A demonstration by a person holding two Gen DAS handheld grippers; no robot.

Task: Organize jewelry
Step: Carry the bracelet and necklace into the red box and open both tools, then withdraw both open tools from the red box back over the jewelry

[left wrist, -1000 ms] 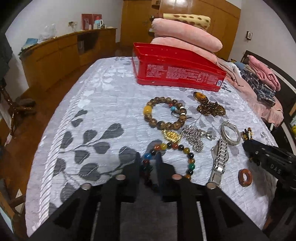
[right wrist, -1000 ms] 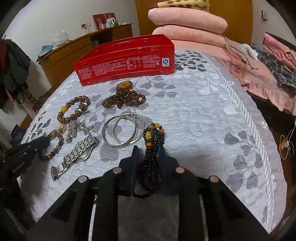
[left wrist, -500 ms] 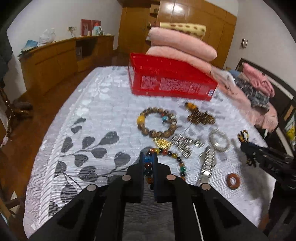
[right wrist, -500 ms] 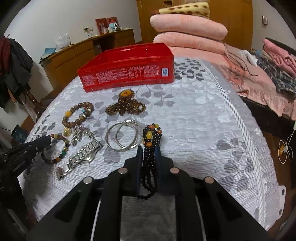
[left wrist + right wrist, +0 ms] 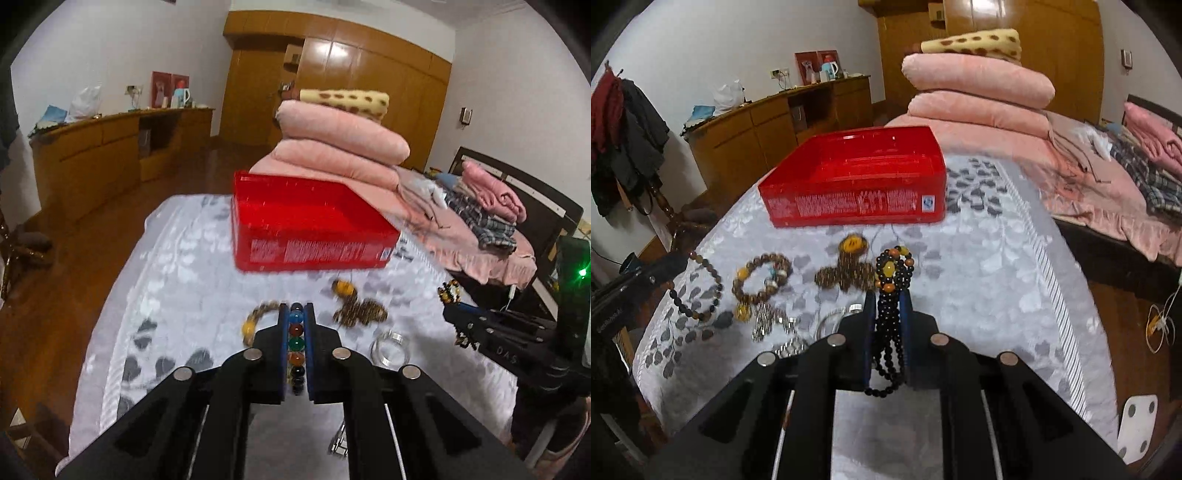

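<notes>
My left gripper is shut on a multicoloured bead bracelet, held above the grey leaf-patterned bedspread. In the right wrist view the same bracelet hangs as a loop from the left gripper. My right gripper is shut on a black bead string with yellow and orange beads, also lifted. The open red box stands beyond both. On the bedspread lie a brown bead bracelet, a dark brown bead cluster with an amber pendant, a silver chain and silver bangles.
Folded pink blankets are stacked behind the red box. Clothes lie on the bed at the right. A wooden sideboard stands beyond the floor to the left. The bed's right edge drops to the floor.
Both grippers closed on their bead strings and rose, lifting them off the bedspread. The views now tilt up toward the red box.
</notes>
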